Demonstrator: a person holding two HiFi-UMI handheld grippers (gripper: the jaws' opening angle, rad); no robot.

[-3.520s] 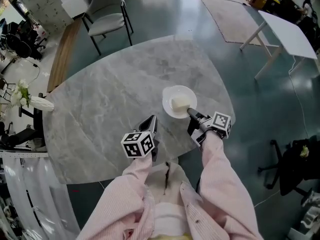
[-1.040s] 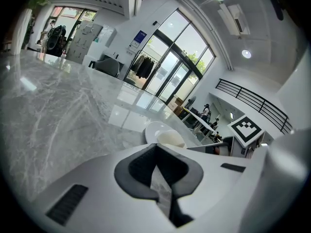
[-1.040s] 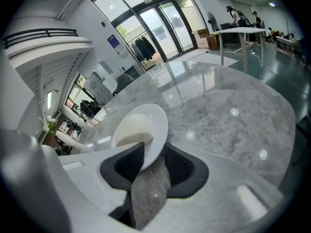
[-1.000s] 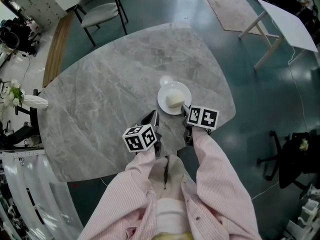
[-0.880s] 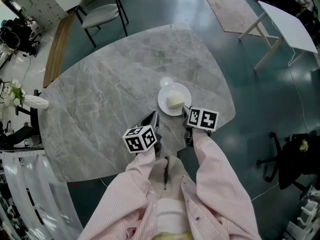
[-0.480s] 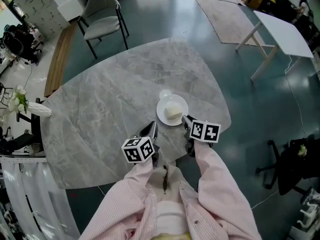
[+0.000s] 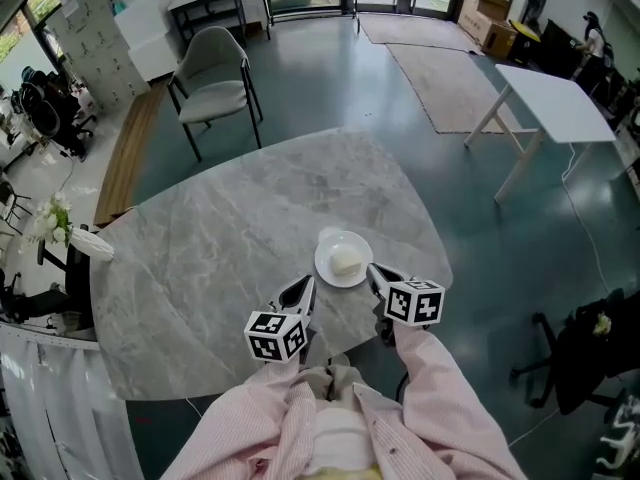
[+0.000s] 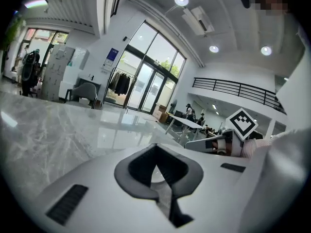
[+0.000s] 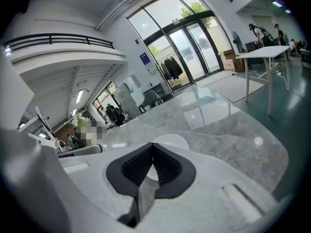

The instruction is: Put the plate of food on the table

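Observation:
A white plate point(image 7: 343, 259) with a pale lump of food point(image 7: 347, 262) stands on the grey marble table point(image 7: 230, 238), near its front edge. My right gripper point(image 7: 375, 273) lies just to the plate's near right, shut on nothing and a little apart from the rim. In the right gripper view the jaws point(image 9: 153, 161) meet, with the plate point(image 9: 171, 141) on the table just beyond them. My left gripper point(image 7: 300, 293) rests low over the table at the plate's near left, also shut and empty point(image 8: 155, 166). The right gripper point(image 8: 210, 144) shows at the side of the left gripper view.
A grey chair point(image 7: 213, 78) stands beyond the table's far edge. A white trestle table point(image 7: 545, 93) and a rug point(image 7: 440, 68) are at the back right. White flowers point(image 7: 52, 220) are at the left, and a black office chair point(image 7: 590, 343) at the right.
The right gripper's jaws have closed and it has drawn back a little from the plate's rim. The plate stays on the table. The head view has lifted and shows more of the room.

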